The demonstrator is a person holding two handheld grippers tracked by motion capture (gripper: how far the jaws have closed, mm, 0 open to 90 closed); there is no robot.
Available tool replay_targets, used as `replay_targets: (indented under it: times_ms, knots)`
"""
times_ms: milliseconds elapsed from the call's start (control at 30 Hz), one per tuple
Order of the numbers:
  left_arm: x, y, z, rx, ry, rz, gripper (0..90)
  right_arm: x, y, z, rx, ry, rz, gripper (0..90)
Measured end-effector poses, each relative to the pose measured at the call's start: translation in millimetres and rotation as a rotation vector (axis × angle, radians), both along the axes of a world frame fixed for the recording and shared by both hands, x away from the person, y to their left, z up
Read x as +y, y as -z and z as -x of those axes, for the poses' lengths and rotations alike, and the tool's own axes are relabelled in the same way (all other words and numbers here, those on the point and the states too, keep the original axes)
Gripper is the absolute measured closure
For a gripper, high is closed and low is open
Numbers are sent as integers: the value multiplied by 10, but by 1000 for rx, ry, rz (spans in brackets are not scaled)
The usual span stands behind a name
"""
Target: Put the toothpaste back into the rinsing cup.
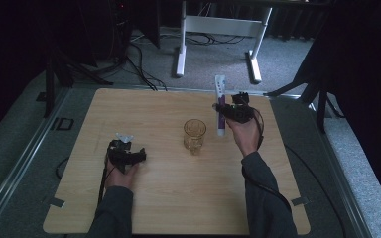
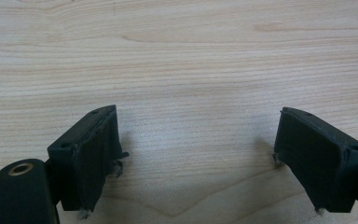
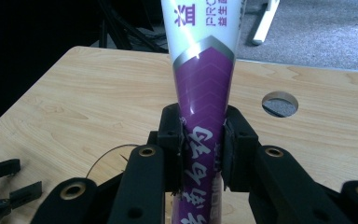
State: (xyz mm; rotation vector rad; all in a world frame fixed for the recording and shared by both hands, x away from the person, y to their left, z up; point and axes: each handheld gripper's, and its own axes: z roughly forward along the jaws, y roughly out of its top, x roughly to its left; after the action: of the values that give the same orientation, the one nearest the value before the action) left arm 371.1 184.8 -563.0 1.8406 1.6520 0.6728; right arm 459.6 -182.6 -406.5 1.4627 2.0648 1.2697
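A white and purple toothpaste tube (image 1: 220,101) stands upright above the table, to the right of a clear glass cup (image 1: 194,134). My right gripper (image 1: 226,112) is shut on the tube's purple part; in the right gripper view both pads press the tube (image 3: 200,84) from either side, and the cup's rim (image 3: 103,161) peeks out lower left. My left gripper (image 1: 127,147) rests on the wooden table (image 1: 144,109) at the near left, and in the left gripper view it (image 2: 196,158) stands open over bare wood with nothing between its fingers.
A round hole (image 3: 280,103) is cut in the tabletop near the far right corner. Beyond the far edge are grey carpet, cables and a white desk frame (image 1: 218,29). Black stands flank the table on both sides.
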Motion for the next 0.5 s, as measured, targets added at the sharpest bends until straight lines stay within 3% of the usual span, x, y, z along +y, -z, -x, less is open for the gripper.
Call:
replay_targets:
  times_ms: [500]
  knots:
    - [-1, 0, 0, -1, -1, 1, 141, 101, -12, -9, -9, -16, -2, 729]
